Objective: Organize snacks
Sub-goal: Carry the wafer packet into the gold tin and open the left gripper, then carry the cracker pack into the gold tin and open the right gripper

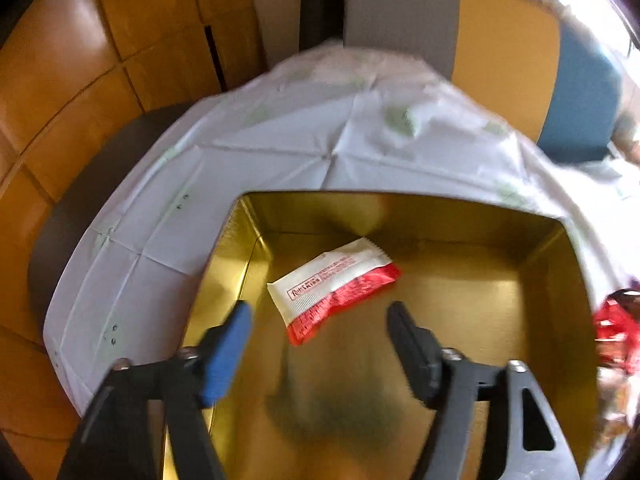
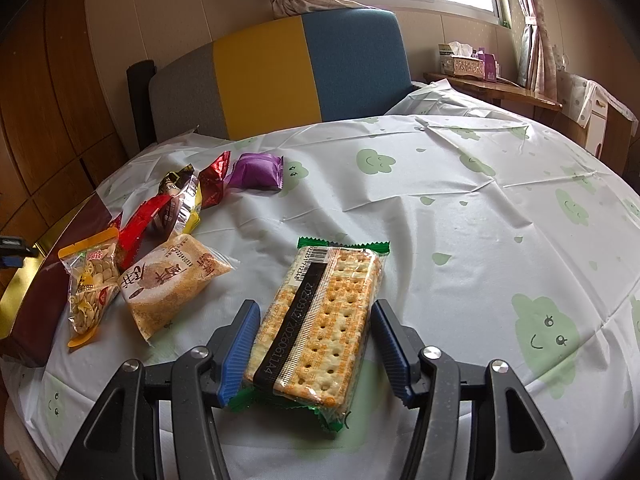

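Your left gripper [image 1: 320,320] hangs with jaws apart and empty over the gold-lined box [image 1: 460,304], where a red-and-white snack packet [image 1: 332,286] lies flat on the floor, clear of the pads. Your right gripper [image 2: 314,344] closes on a green-edged cracker pack [image 2: 320,320] on the cloud-print tablecloth [image 2: 460,208]; both pads appear to touch its long sides. Loose snacks, among them a seed bag [image 2: 90,284] and a purple packet [image 2: 258,170], wait near the box. Lift the crackers level, squeeze lightly, and lower them beside the packet.
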`<state>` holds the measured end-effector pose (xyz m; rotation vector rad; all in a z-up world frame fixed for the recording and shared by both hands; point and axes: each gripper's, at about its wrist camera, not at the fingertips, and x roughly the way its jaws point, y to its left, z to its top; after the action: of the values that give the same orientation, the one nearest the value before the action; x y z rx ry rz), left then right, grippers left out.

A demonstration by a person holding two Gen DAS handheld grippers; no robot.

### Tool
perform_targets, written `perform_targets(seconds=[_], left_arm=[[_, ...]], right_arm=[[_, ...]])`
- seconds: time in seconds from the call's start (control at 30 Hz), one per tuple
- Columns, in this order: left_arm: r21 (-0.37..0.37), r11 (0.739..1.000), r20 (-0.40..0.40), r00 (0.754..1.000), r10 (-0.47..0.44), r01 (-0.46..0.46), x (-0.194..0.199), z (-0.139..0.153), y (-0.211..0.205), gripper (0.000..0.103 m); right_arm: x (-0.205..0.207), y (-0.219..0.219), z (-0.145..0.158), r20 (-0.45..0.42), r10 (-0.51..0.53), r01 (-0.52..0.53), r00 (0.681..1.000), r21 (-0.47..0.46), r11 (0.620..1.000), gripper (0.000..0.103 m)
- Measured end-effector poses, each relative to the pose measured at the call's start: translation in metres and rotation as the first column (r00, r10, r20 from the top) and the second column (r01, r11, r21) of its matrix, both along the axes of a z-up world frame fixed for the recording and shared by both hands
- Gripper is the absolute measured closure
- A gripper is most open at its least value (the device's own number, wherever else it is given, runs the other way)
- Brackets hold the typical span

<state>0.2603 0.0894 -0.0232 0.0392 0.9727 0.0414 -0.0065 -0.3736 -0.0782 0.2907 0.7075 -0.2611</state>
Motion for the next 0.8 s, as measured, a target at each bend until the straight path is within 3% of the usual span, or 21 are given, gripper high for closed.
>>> perform_targets(seconds=[0.13,0.27,0.43,0.67,0.8], left_arm=[[-0.043,0.999,0.082,0.996,-0.022,0.026,-0.038,0.022,-0.006,0.026],[-0.102,0.994,0.159,0.987,-0.016,0.033,-0.075,0.036,-0.010,0.016],[-0.173,0.985,0.195,0.981,0.007,0.027,-0.114,0.039,-0.014,0.013],[-0.143,0.990,0.226,0.974,0.033,0.000,-0.148,0.029,-0.022,0.011],[-0.097,0.995,0.239,0.971,0.029,-0.006,-0.158,0.023,-0.021,0.010]], right_arm=[[-0.001,0.000,0.000,-0.004,0.001,-0.001,1.000,0.001,1.000,0.046],[0.000,0.003,0.004,-0.012,0.009,-0.009,1.000,-0.007,1.000,0.047],[-0.006,0.010,0.014,0.004,0.019,-0.019,1.000,-0.004,1.000,0.047],[-0.008,0.028,0.038,0.024,0.061,-0.061,0.998,0.009,0.998,0.047],[0.007,0.058,0.060,0.032,0.171,-0.171,0.985,0.003,0.985,0.047]])
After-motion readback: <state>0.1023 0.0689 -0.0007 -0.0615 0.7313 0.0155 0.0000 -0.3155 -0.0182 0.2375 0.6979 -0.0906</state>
